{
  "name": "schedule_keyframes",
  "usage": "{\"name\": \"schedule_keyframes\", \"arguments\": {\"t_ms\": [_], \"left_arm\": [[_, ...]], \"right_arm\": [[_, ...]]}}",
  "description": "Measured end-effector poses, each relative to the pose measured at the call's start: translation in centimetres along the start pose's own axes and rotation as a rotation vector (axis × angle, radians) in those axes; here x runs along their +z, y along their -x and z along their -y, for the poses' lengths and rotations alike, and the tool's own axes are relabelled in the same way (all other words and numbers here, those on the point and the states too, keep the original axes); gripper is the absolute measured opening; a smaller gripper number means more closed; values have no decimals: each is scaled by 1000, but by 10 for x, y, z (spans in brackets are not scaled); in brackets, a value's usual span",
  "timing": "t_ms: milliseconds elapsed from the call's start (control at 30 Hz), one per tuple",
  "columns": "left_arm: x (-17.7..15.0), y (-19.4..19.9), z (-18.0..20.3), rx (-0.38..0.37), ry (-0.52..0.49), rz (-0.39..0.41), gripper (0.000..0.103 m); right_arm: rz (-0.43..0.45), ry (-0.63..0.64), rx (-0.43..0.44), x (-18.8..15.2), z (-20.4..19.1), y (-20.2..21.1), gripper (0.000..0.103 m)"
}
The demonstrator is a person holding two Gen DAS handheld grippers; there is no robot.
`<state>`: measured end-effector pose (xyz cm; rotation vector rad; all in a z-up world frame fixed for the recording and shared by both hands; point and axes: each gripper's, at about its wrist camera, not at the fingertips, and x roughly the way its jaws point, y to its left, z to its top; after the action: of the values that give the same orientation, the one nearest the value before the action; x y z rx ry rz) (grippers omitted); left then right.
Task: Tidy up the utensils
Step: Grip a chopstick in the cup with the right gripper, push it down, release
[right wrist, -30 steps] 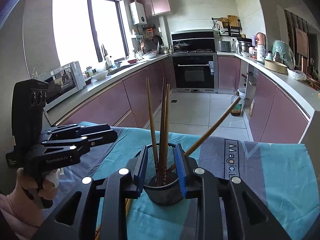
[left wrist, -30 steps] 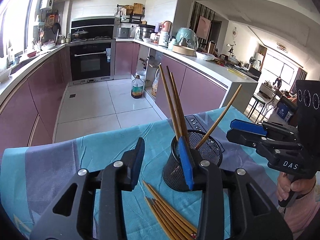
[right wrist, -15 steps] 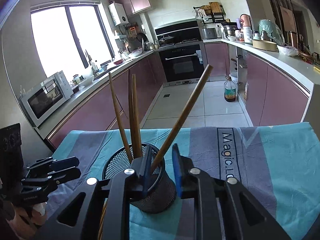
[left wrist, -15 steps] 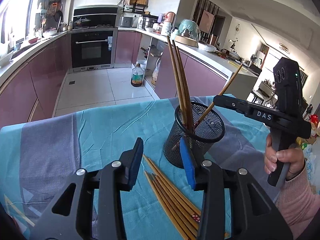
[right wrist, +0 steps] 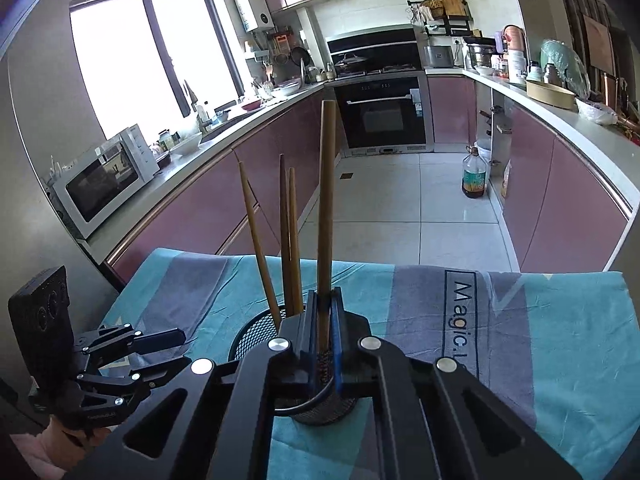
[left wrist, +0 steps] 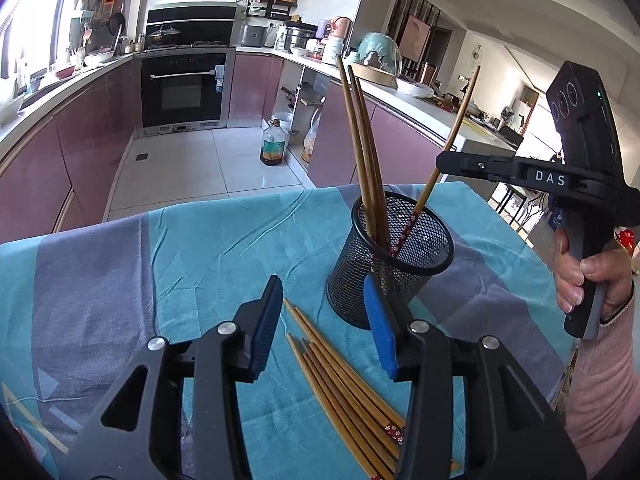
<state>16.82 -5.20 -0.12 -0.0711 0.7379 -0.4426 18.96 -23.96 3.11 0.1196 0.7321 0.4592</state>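
A black mesh cup (left wrist: 392, 256) stands on the teal cloth and holds three upright wooden chopsticks (left wrist: 360, 140). A fourth chopstick (right wrist: 326, 200) leans out of the cup, its lower end inside. My right gripper (right wrist: 324, 320) is shut on that chopstick above the cup's rim (right wrist: 248, 340); the left wrist view shows the right gripper (left wrist: 442, 160) pinching it mid-shaft. A bundle of several loose chopsticks (left wrist: 340, 380) lies on the cloth. My left gripper (left wrist: 324, 320) hovers over their tips, jaws opening, pads touching nothing. In the right wrist view the left gripper (right wrist: 180, 354) is at the lower left.
The cloth-covered table (left wrist: 120, 280) ends at a far edge above a tiled kitchen floor (left wrist: 192, 160). A printed grey panel (right wrist: 464, 320) lies right of the cup. An oil bottle (left wrist: 273, 144) stands on the floor by pink cabinets. A hand in a pink sleeve (left wrist: 600, 360) holds the right gripper.
My right gripper has closed on the leaning chopstick, which now stands steeper in its view. My left gripper has sunk toward the loose chopsticks and its jaws stand slightly wider.
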Motion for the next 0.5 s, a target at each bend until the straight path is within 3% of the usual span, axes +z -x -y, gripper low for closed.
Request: {"name": "schedule_keyframes", "arguments": {"t_ms": [133, 300, 500], "left_arm": [[0, -3, 1, -2, -2, -5, 42], [-2, -4, -1, -4, 2, -8, 43], [-5, -8, -2, -5, 5, -16, 44]], "right_arm": [[-37, -20, -6, 5, 2, -18, 5], [-2, -23, -16, 7, -2, -26, 6], [-31, -18, -22, 5, -6, -33, 5]]}}
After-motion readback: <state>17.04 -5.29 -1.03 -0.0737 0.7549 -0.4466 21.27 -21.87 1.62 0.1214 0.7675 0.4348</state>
